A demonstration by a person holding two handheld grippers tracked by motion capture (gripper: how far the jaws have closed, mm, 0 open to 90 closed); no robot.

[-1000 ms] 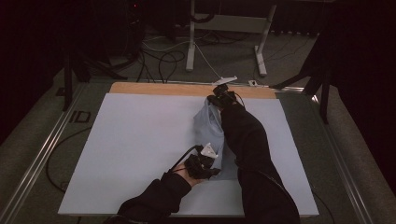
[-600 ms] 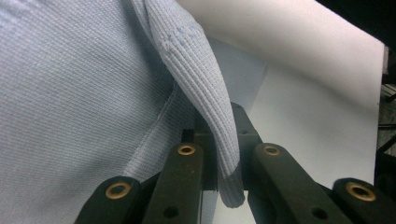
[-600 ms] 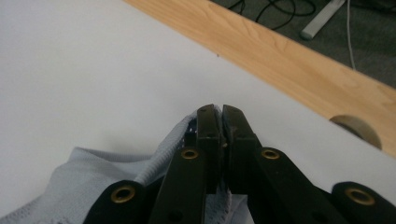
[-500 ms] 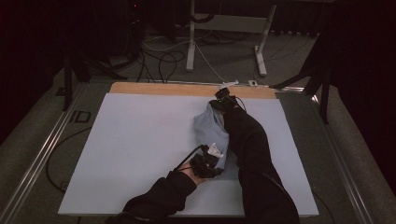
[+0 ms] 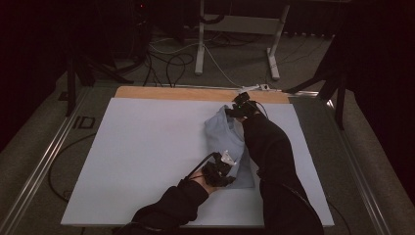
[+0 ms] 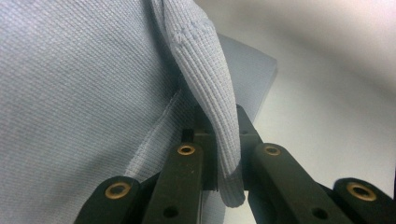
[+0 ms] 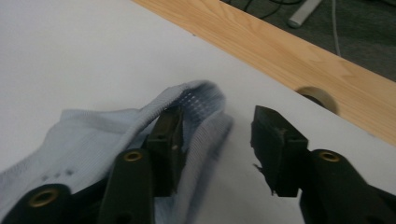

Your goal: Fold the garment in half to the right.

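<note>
A pale blue knit garment [image 5: 222, 134] lies in a narrow crumpled strip on the white board [image 5: 147, 147]. My left gripper [image 5: 226, 164] is at its near end, shut on a ribbed fold of the cloth [image 6: 205, 84], which runs up from between the jaws of that gripper [image 6: 219, 126]. My right gripper [image 5: 236, 110] is at the garment's far end by the wooden strip. The jaws of the right gripper [image 7: 217, 126] have just been opening and stand apart. The garment's edge [image 7: 196, 100] drapes over one jaw and nothing presses on it.
A wooden strip [image 5: 186, 93] with a round hole [image 7: 317, 95] borders the board's far edge. Beyond it stand white stand legs [image 5: 200, 44] and floor cables [image 5: 166, 63]. A metal rail [image 5: 44, 156] runs along the table's left side.
My right gripper has shifted slightly right and toward me at the garment's far end. The left hand and the garment's near end have stayed put.
</note>
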